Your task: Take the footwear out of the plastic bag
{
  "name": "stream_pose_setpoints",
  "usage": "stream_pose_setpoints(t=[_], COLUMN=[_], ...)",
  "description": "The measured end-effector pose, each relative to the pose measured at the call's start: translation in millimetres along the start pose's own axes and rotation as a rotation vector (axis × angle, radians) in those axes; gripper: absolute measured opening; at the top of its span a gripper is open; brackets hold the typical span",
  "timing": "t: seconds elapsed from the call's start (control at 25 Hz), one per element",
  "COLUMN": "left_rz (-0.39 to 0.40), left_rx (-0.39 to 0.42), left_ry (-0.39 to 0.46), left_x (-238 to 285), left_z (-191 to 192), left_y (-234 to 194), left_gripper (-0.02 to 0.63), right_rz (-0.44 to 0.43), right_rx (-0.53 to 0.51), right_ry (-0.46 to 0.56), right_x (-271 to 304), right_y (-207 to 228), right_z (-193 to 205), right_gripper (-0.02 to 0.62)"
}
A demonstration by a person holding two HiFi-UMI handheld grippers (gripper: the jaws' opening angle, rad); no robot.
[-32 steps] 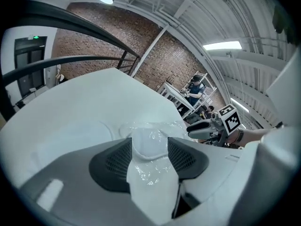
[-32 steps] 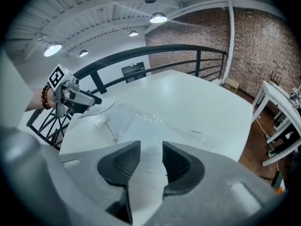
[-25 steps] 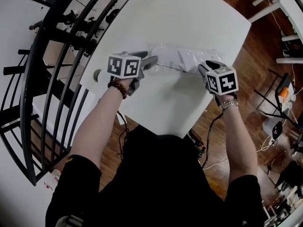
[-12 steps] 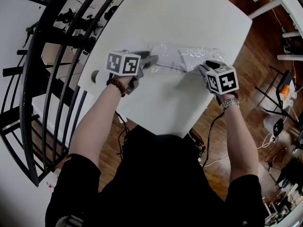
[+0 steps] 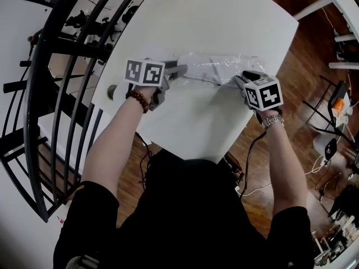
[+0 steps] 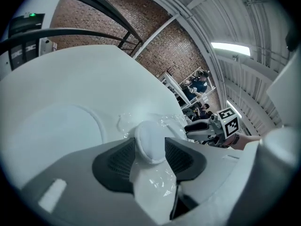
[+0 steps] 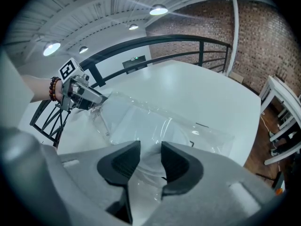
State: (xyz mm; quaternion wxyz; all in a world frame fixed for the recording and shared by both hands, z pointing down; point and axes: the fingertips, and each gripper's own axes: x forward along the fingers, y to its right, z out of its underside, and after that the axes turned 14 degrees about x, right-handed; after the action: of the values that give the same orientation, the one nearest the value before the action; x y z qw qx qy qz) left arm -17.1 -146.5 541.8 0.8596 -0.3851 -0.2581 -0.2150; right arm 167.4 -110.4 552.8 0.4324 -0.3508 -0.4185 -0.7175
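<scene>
Left gripper (image 6: 150, 139) jaws are closed partway, their dark pads pressing both sides of the rounded end of a white slipper (image 6: 148, 149); crinkled clear film glints just under that end, and we cannot tell whether film also lies between pads and slipper; beyond the jaws the rest of the slipper runs away into the clear plastic bag (image 7: 155, 121). Right gripper (image 7: 150, 143) jaws stand about half closed, pinching the bunched opposite end of the bag, with only film and a pale shape inside it between the pads. From the head view, the bag lies flat on the white table (image 5: 224, 15), its long axis running from one gripper to the other, from near the table's left edge to near its right edge; the two grippers face each other along that line. We judge the slipper to be mostly inside the bag; its held end is at the left gripper, so the left hand is the nearer one; the coming pull likely runs along the long axis, slipper toward the left edge, bag anchored by the right edge.
</scene>
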Motion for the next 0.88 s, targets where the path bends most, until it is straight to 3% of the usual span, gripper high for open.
stream_pose_setpoints(t=[0.2, 0.48, 0.68, 0.88], left_rz=[0.021, 0.171, 0.196, 0.213], left_rx=[-0.055, -0.239, -0.28, -0.26], left_ry=[0.022, 0.153, 0.173, 0.131], left_x=[-5.8, -12.9, -14.2, -11.8], left_z=[-0.2, -11.5, -13.3, -7.4], left_y=[-3.5, 6.8, 10.5, 18.2], left_gripper=[0.141, 0.16, 0.169, 0.063], right_rz=[0.014, 0.018, 0.019, 0.009], right_rx=[-0.007, -0.011, -0.009, -0.007], right_ry=[0.002, 0.012, 0.014, 0.018], right_x=[-0.8, -0.1, -1.1, -3.0], right_y=[1.1, 1.3, 1.3, 1.7], right_z=[-2.1, -2.4, -1.9, -2.1], right_gripper=[0.129, 0.129, 0.129, 0.129])
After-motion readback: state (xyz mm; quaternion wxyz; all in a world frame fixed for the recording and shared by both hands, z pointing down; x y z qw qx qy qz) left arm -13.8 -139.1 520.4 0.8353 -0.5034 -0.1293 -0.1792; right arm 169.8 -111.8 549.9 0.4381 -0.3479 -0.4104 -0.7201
